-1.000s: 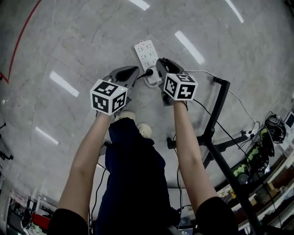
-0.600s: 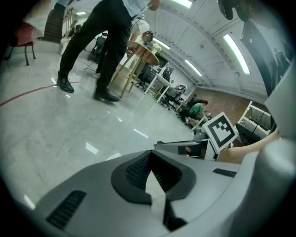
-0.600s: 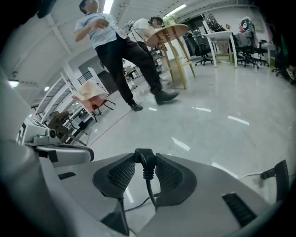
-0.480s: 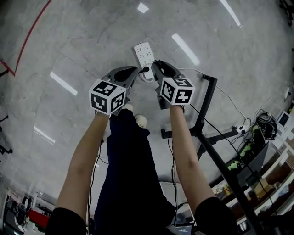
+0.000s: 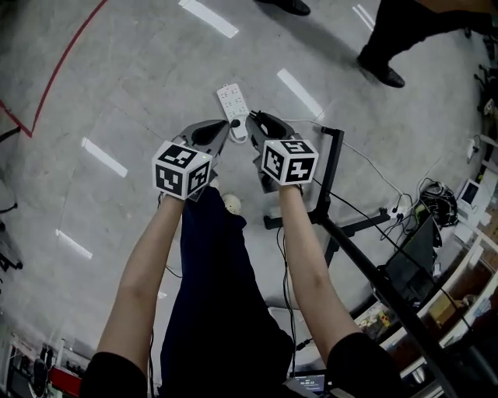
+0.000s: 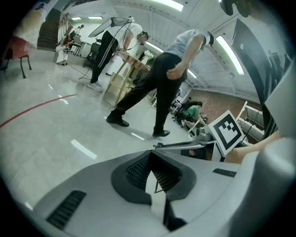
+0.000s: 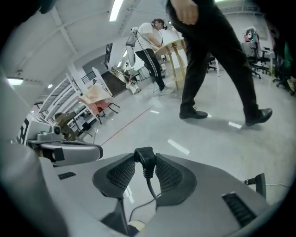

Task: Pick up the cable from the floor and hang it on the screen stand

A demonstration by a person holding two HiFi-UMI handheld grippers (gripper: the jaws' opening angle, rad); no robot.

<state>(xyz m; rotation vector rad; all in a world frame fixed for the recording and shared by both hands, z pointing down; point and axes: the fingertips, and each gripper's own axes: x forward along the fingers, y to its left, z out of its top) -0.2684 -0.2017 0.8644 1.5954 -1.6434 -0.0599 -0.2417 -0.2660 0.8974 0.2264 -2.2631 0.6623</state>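
Navy trousers (image 5: 222, 311), black sleeves (image 5: 115, 375) (pale shoe (image 5: 232, 204))

Black cable (image 7: 144, 158), white power strip (image 5: 233, 102), black screen stand (image 5: 331, 167), grey marbled floor (image 5: 117, 93) (red line (image 5: 48, 102))

Grey floor (image 5: 93, 85) carries a white power strip (image 5: 232, 101); black screen stand (image 5: 326, 180) nearby.

The floor (image 5: 93, 93) is pale grey polished stone, glossy enough to mirror the ceiling strip lights (image 6: 230, 50) as white bars; a tall wooden table (image 6: 124, 76) stands far back in the open hall; a red line (image 6: 34, 110) runs across the floor in front of that table and to its left; further left of the table sits a red chair (image 6: 16, 48); on the table's other side black office chairs (image 7: 259, 51) cluster; above it spreads a white ceiling (image 6: 134, 11).
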